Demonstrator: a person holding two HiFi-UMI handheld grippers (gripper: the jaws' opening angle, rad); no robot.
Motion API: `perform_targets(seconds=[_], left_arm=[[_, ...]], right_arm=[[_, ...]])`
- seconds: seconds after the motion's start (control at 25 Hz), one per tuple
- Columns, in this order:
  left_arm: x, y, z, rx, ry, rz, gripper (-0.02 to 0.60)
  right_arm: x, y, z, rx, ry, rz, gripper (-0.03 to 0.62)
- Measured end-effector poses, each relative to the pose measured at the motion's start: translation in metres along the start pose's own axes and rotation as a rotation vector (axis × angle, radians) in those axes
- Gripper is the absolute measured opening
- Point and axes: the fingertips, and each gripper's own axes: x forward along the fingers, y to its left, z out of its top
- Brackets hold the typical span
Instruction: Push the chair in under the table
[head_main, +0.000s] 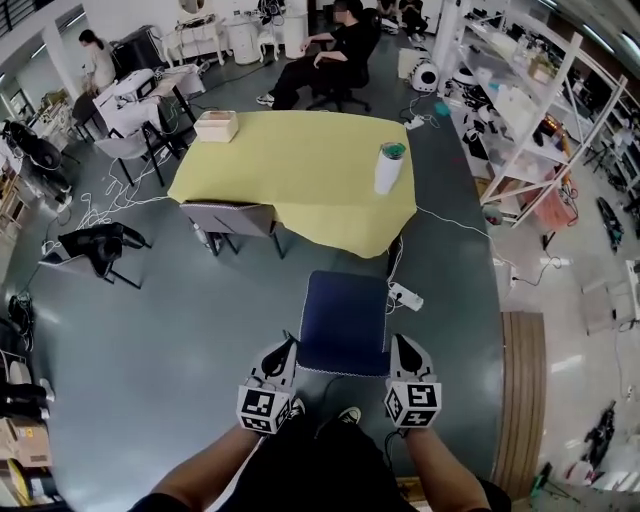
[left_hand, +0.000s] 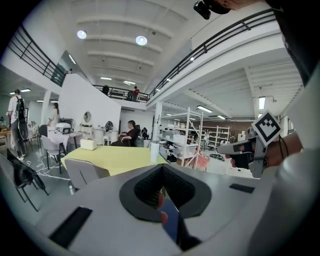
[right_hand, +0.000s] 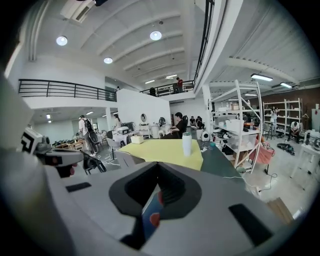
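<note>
The person's bare left forearm (head_main: 205, 472) and right forearm (head_main: 441, 468) reach forward, parallel and apart. The grey, black-tipped left gripper (head_main: 288, 347) and matching right gripper (head_main: 399, 344) point ahead, tilted slightly down, jaws pressed together.

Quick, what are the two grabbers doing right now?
Left gripper: closed, gripping the near edge of the chair.
Right gripper: closed, gripping the chair too.
</note>
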Motion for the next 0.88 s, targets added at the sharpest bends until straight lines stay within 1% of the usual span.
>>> perform_targets(seconds=[0.16, 0.24, 0.36, 0.52, 0.6, 0.76, 0.88], left_arm=[[0.010, -0.003, -0.025, 0.019, 0.046, -0.072, 0.009], [0.017, 0.002, -0.040, 0.037, 0.071, -0.093, 0.009], [0.028, 0.008, -0.066, 0.044, 0.111, -0.095, 0.009], [0.041, 0.010, -0.101, 0.015, 0.152, -0.079, 0.009], [0.045, 0.010, -0.121, 0.013, 0.177, -0.080, 0.009], [0.050, 0.004, -0.158, 0.040, 0.228, -0.099, 0.009], [0.050, -0.003, -0.178, 0.076, 0.258, -0.142, 0.009]], right_arm=[[0.000, 0.003, -0.031, -0.028, 0.050, -0.018, 0.014], [0.004, 0.005, -0.045, -0.024, 0.067, -0.023, 0.014], [0.013, 0.005, -0.077, -0.010, 0.104, -0.022, 0.014], [0.027, -0.002, -0.118, -0.003, 0.166, -0.013, 0.014], [0.035, -0.001, -0.135, 0.000, 0.189, -0.009, 0.014], [0.044, 0.000, -0.170, -0.005, 0.241, 0.003, 0.014], [0.044, 0.009, -0.193, -0.019, 0.292, 0.031, 0.014]])
